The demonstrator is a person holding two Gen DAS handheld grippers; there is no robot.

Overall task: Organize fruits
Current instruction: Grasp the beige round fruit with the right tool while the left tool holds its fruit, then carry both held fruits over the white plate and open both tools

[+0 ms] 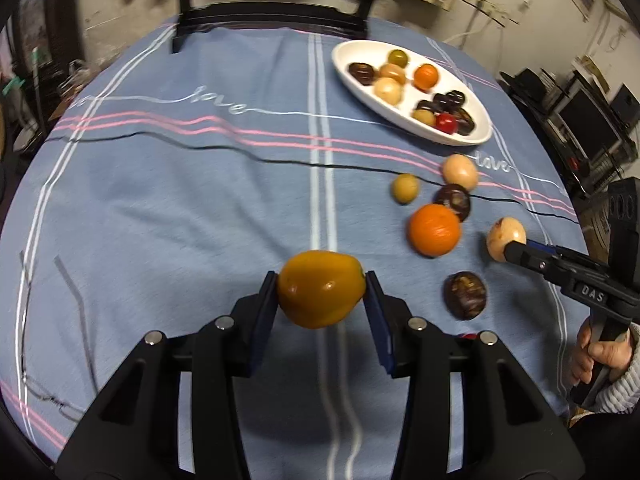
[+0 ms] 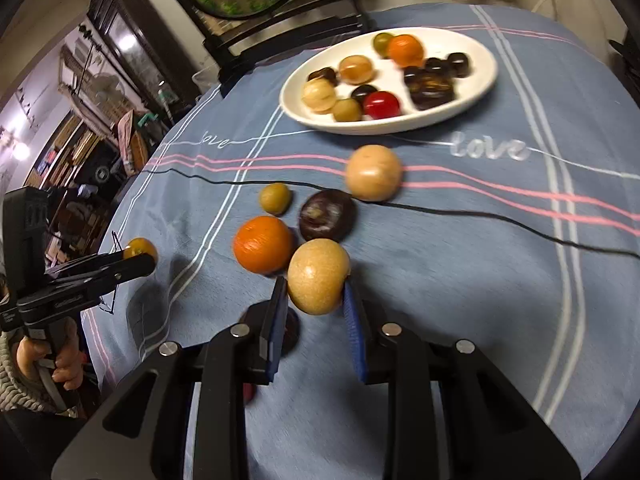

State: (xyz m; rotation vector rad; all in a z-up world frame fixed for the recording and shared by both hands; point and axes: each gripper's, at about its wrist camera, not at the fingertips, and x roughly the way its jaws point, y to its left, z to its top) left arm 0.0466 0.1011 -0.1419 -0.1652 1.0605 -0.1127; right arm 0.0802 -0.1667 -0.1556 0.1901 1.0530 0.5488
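I am clenching my left gripper (image 1: 322,286) on a smooth, glossy yellow-orange fruit (image 1: 321,288), lower centre of the left wrist view, its blue pads pressing both flanks. Right of it, a dimpled orange (image 1: 434,229) and a wrinkled dark fruit (image 1: 465,295) are lying on the blue striped tablecloth (image 1: 180,200). Upper right, the white oval plate (image 1: 348,76) is holding small mixed fruits, blurred. In the right wrist view, my right gripper (image 2: 316,294) is grasping a matte tan round fruit (image 2: 318,276) at lower centre; something dark beneath its left finger is mostly hidden.
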